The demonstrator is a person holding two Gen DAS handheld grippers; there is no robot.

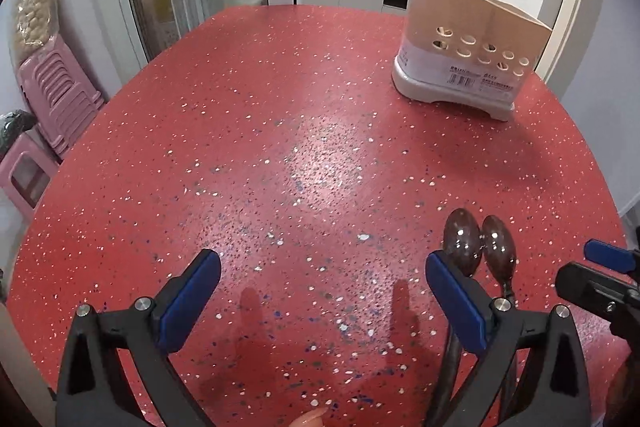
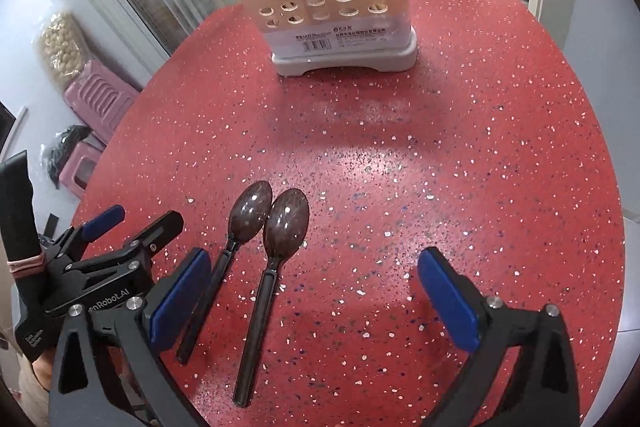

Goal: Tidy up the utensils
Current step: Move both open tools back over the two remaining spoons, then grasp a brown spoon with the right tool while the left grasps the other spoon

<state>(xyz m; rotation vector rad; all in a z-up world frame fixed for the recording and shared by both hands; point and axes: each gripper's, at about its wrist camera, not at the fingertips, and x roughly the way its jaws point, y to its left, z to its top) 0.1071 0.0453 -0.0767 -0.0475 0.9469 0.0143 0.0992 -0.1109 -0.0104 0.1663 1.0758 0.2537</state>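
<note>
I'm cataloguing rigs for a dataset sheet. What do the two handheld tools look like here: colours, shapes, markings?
Both match. The left tool and right tool have black angular plastic frames, silver screws and two fingers faced with flat blue pads. From the right wrist view, the left tool's body carries white lettering ending "enRobot.AI", and a pinkish band wraps its black handle. No cables visible.

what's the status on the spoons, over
Both hand-held grippers, left and right, open, empty. Two dark spoons side by side on red table, utensil holder beyond. Path clear.
</note>
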